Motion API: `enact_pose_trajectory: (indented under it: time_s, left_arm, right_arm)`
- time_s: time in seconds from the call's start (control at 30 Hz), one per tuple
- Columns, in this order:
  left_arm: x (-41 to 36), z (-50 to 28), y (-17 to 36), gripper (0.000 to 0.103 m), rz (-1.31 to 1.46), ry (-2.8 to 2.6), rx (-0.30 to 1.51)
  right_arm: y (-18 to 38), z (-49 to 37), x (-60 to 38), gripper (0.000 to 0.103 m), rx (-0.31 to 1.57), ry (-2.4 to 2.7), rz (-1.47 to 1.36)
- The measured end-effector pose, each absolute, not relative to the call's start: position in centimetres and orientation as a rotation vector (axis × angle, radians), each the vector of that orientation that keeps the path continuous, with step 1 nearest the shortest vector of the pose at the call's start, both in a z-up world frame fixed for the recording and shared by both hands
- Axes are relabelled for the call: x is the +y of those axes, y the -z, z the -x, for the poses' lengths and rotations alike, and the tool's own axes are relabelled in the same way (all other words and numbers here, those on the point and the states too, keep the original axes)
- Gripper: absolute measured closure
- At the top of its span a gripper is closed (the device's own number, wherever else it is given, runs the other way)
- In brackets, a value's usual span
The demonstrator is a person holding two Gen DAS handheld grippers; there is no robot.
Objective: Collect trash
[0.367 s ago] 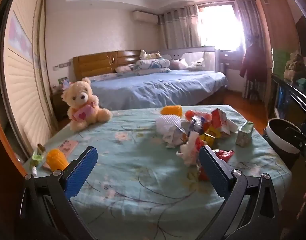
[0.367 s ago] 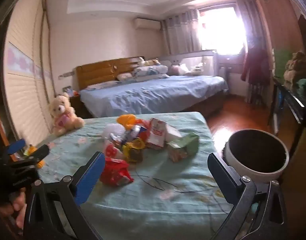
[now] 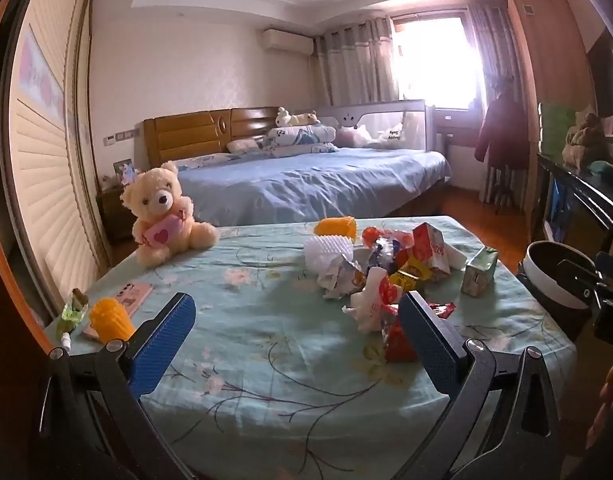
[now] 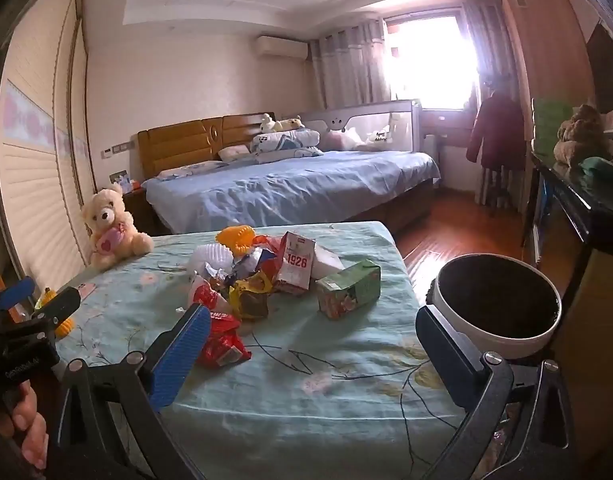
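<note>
Toward the far right part of the counter [image 4: 346,392], which is draped in a pale green floral cloth, lies the heap of trash [image 4: 262,280] — crumpled wrappers, a white foam sleeve [image 3: 328,250], a red-and-white carton marked 1926 [image 4: 296,266] and a green juice carton [image 4: 348,290] lying on its side just right of the heap. A red wrapper [image 4: 222,342] sits nearest the front edge, apart from the main pile. An orange ridged cup [image 3: 335,227] lies on its side at the back of the heap.

Both grippers hover over the near edge and hold nothing. The left gripper [image 3: 296,344] has its blue-padded fingers spread wide, with bare cloth between them; in its view the right finger overlaps the near side of the heap, though contact cannot be judged. The right gripper [image 4: 312,344] is likewise spread wide, its left finger standing in front of the red wrapper and its right finger in front of the bin.

Just off the counter's right edge stands the trash bin [image 4: 496,316] — round, white-walled, lined in black, its mouth open upward.

At the far left corner a cream teddy bear [image 3: 164,216] sits upright, clutching a pink heart. Along the left edge, near the front corner, are a second orange cup [image 3: 108,320] standing upright, a pink phone [image 3: 132,294] lying flat beside it and a small green wrapper [image 3: 72,310].

Beyond the counter is a bed [image 3: 306,184] with blue sheets and a wooden headboard.
</note>
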State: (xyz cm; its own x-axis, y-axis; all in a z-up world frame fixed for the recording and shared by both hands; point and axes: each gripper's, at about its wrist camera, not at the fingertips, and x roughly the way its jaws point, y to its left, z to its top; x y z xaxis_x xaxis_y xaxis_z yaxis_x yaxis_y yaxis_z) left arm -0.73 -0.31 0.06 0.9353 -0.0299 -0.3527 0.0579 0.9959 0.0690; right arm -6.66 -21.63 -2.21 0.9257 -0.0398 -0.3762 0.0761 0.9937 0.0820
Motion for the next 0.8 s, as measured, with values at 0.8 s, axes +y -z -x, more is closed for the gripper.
enact_pose_trajectory:
  time_s: [0.8]
  left_arm:
    - [-0.04,1.08,0.25,0.0,-0.073,0.043,0.353]
  right_arm:
    - [2.29,6.62,-21.1,0.0,0.387,0.054,-0.102]
